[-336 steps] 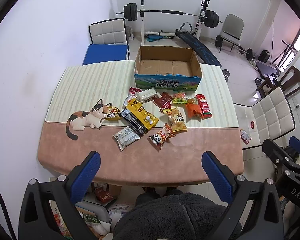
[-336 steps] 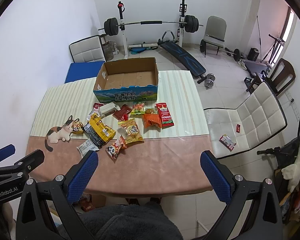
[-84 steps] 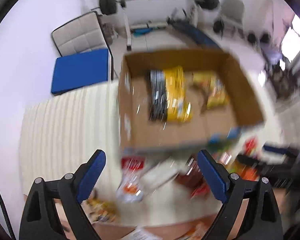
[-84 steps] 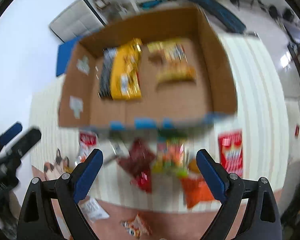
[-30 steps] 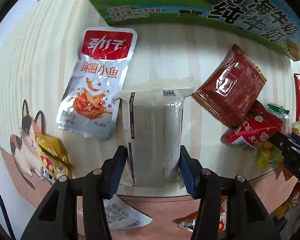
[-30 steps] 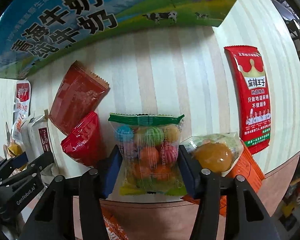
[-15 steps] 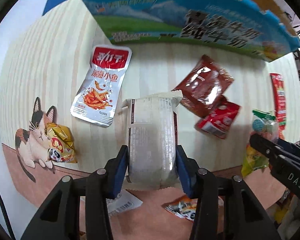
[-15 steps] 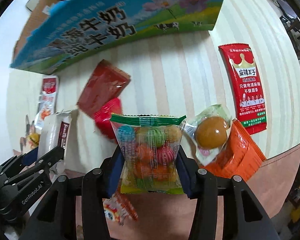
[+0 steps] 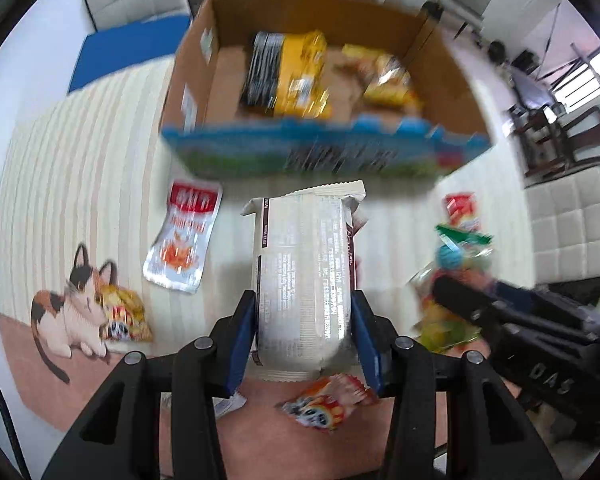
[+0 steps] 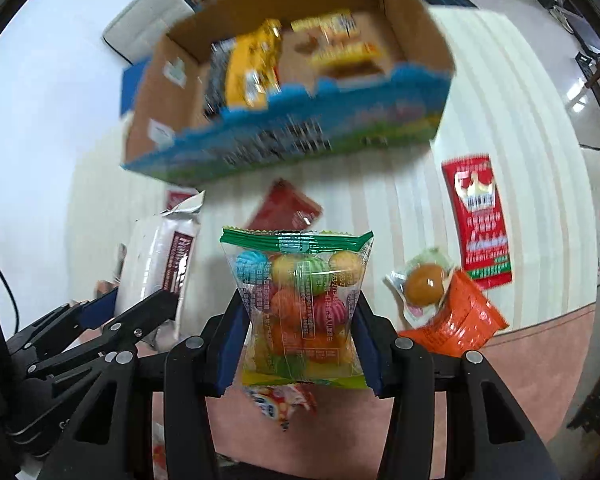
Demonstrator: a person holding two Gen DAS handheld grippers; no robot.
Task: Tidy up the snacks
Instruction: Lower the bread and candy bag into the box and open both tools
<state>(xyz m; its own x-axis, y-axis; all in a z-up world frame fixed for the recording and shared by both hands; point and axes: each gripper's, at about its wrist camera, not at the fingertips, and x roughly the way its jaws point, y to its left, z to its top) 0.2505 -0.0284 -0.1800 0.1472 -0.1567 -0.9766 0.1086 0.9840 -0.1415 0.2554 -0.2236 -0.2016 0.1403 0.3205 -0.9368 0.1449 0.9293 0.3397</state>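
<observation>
Box: sitting at twelve o'clock, already holding two yellow packs.
Left gripper: clamping white packet, carrying it.
Right gripper: pinching candy bag.
Remaining: red sachet, orange pack, others waiting on table.

Glossy clear-plastic candy bag, matt white wrapper, brown cardboard box

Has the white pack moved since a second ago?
Yes. The white pack, clamped in the left gripper, has come up off the tablecloth; the box, then above it in view, now shows its inside.
</observation>
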